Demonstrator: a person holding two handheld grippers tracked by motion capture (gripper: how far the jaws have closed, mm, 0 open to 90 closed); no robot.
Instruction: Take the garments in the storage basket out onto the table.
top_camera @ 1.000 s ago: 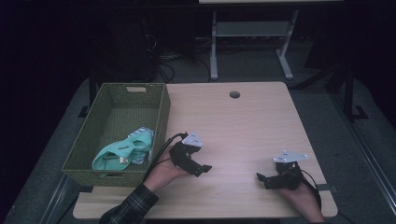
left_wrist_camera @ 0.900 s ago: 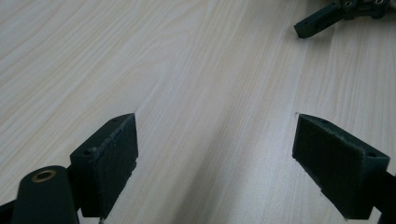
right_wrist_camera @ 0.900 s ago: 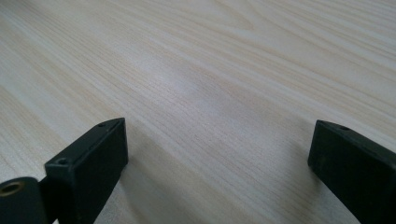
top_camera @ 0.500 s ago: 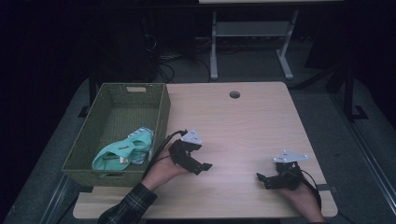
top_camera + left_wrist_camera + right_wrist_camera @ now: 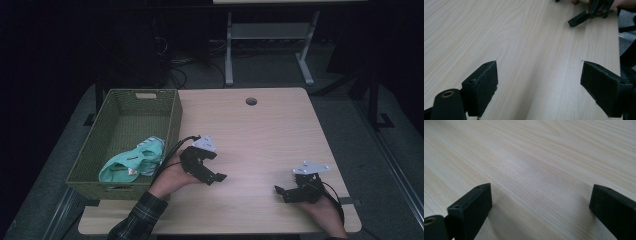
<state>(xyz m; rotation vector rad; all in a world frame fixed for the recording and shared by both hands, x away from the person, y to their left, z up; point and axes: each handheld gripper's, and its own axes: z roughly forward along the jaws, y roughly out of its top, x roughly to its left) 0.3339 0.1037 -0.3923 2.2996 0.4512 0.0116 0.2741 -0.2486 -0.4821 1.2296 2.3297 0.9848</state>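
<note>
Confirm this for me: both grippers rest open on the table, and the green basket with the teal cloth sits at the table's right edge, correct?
Not quite. The high view shows the green basket with the teal cloth at the table's left edge. The left gripper and right gripper are indeed open.

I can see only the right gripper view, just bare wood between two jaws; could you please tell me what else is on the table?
Observer: A green woven basket stands at the table's left edge, seen from the high view.
Operator: Thank you; is anything inside it?
Observer: Yes, a mint-green cloth lies bunched at its near end.
Operator: And where is the left gripper, please?
Observer: The left gripper sits low over the wood just right of the basket, jaws wide apart with nothing between them.
Operator: How does my right gripper look from above?
Observer: The right gripper is near the table's front right corner, pointing toward the left one.
</note>
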